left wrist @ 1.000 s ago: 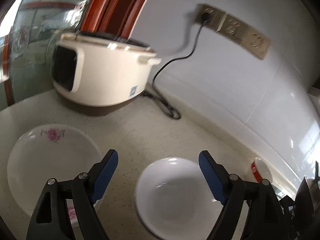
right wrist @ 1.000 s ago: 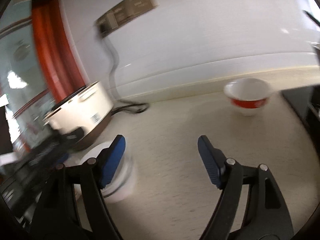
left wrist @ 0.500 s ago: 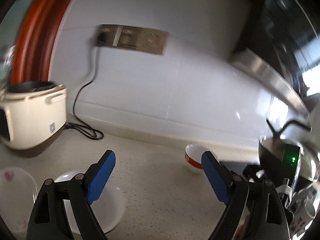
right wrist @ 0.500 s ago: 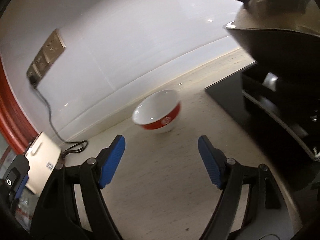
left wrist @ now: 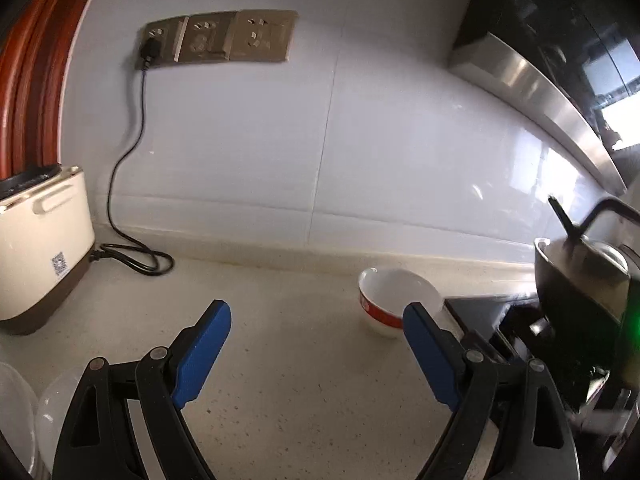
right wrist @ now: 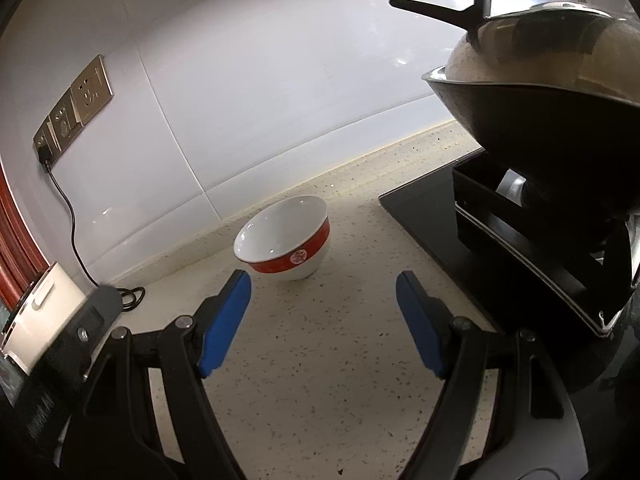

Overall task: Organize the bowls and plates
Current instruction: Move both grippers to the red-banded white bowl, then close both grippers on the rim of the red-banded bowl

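The left gripper (left wrist: pixel 316 354) has black slotted arms with triangular cut-outs, silver pivot screws and ribbed blue finger pads (left wrist: pixel 202 354); the right gripper (right wrist: pixel 323 322) matches it: black linkages, silver screws, blue pads (right wrist: pixel 226 322).

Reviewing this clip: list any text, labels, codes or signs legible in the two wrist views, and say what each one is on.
No text can be read in either view.
Red-banded bowl: a round white emblem on the red band, with a character too small to read.
Rice cooker: a square QR-style code sticker on its side, with no legible words.
Wall sockets: no visible lettering.
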{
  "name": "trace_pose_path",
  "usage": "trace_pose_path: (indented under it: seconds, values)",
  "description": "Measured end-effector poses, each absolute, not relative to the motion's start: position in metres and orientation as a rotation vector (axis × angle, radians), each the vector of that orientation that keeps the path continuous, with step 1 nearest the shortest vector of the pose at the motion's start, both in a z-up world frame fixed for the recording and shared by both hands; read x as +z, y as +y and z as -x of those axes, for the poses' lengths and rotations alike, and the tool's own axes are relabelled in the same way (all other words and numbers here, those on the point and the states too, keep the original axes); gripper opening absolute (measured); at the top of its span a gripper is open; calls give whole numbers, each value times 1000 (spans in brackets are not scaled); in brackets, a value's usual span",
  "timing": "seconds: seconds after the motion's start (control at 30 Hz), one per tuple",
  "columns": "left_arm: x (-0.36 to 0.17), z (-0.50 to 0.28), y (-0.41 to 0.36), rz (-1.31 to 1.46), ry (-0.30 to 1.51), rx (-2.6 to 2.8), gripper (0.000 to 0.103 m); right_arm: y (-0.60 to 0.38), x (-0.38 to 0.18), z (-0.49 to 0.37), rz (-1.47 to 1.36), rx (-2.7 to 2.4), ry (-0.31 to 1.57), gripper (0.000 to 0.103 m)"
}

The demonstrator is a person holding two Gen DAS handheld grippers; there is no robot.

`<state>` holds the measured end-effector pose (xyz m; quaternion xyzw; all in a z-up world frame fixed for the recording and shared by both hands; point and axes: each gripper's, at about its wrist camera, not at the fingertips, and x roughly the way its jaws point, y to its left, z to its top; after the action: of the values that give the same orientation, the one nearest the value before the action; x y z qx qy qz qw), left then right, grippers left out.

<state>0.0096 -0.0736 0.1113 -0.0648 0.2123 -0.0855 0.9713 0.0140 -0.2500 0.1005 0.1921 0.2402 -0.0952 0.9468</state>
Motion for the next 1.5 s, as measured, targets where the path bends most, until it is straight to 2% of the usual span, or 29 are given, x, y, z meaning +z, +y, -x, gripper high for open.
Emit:
trace_pose_path:
  seconds: [0.17, 0.5, 0.77, 0.83, 0.9, 1.0, 1.2, 1.33, 1.5]
  values:
    - [101, -16, -67, 223, 502, -242, 89, -251, 98, -23, -381, -210, 507, 78]
    - [106, -14, -63, 209, 470, -192, 89, -258, 77, -101, -455, -190, 677, 78]
    - [110, -18, -54, 185, 435, -105, 89, -265, 58, -137, -528, -137, 709, 80]
    - [114, -17, -48, 207, 429, -90, 89, -265, 58, -140, -525, -96, 716, 76]
    - [118, -17, -41, 241, 425, -92, 89, -267, 58, -141, -520, -67, 732, 56]
    - [119, -18, -35, 259, 426, -89, 89, -275, 55, -138, -557, -55, 778, 35]
    - [116, -23, -25, 291, 449, -79, 89, -291, 50, -119, -585, 33, 855, 22]
    - [110, -29, -23, 310, 487, -109, 89, -287, 63, -100, -503, 110, 879, 21]
    - [91, -46, -30, 359, 642, -243, 89, -276, 71, -82, -407, 130, 873, 20]
